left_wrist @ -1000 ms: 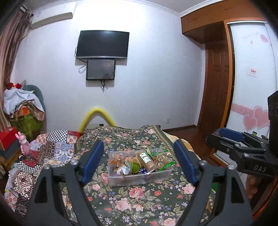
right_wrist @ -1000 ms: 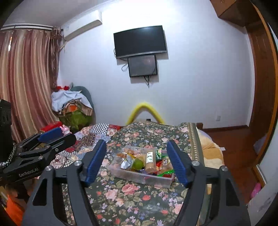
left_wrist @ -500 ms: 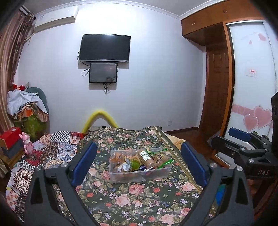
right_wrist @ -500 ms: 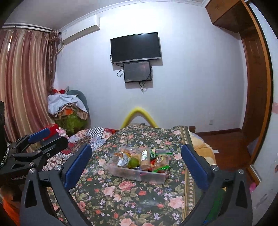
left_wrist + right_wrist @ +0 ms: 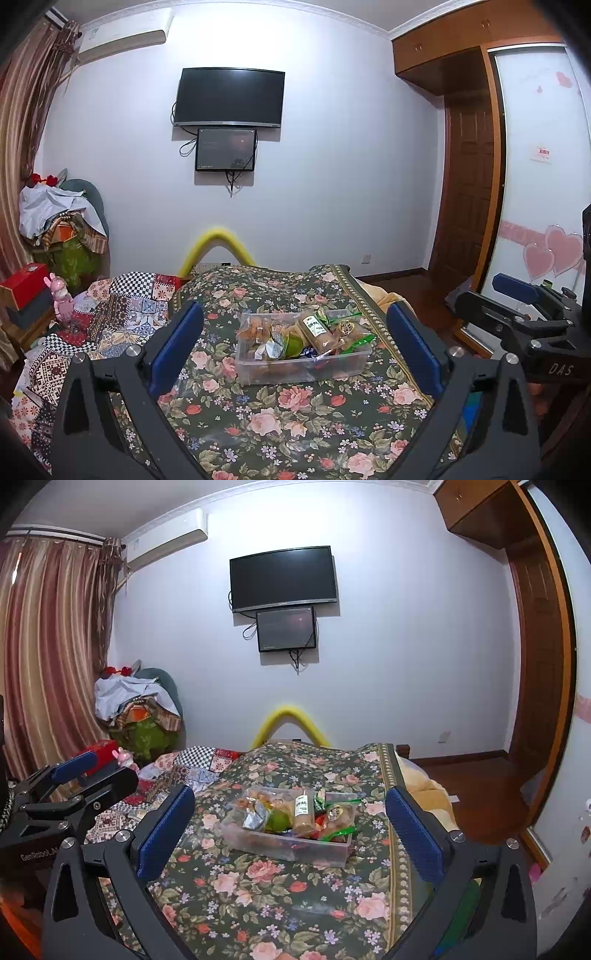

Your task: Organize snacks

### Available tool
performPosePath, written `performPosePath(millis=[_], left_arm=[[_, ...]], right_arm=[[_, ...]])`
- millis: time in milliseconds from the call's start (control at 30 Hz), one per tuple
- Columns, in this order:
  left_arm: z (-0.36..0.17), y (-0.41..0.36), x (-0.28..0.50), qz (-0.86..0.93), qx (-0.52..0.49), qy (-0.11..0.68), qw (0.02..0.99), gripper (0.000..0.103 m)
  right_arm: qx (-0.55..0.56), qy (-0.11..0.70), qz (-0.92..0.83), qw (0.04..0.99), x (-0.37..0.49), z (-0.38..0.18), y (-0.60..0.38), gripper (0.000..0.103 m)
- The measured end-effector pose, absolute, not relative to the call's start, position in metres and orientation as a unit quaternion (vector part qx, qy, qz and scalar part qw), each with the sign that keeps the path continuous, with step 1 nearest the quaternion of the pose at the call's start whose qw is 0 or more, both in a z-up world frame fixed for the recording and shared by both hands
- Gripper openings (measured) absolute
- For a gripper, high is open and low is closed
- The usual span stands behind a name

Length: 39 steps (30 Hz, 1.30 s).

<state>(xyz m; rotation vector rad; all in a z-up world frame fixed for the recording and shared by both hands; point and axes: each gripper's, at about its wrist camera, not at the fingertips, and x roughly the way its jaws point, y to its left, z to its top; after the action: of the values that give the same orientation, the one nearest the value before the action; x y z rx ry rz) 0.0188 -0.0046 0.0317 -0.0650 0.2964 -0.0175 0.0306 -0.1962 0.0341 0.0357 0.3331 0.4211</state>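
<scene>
Clear plastic box [image 5: 301, 360] full of snacks on the flowered bedspread [image 5: 280, 417], ahead of both tools, touched by neither; left gripper [image 5: 295, 345] opening, already wide, nothing between the blue pads [image 5: 177, 341]; right gripper [image 5: 290, 829] spread fully, empty too; tan packet with green label [image 5: 303, 812] on top of the pile, possibly biscuits; television [image 5: 283, 578] on the far wall.
</scene>
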Motion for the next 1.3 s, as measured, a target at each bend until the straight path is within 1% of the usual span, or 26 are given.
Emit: performPosePath(millis=[1300], left_arm=[[0.0275,-0.0046,0.0179,-0.019,-0.037,0.15,0.988,0.102]], right_arm=[[0.014,0.166,0.196,0.966,0.0286,0.0357,-0.1971,0.103]])
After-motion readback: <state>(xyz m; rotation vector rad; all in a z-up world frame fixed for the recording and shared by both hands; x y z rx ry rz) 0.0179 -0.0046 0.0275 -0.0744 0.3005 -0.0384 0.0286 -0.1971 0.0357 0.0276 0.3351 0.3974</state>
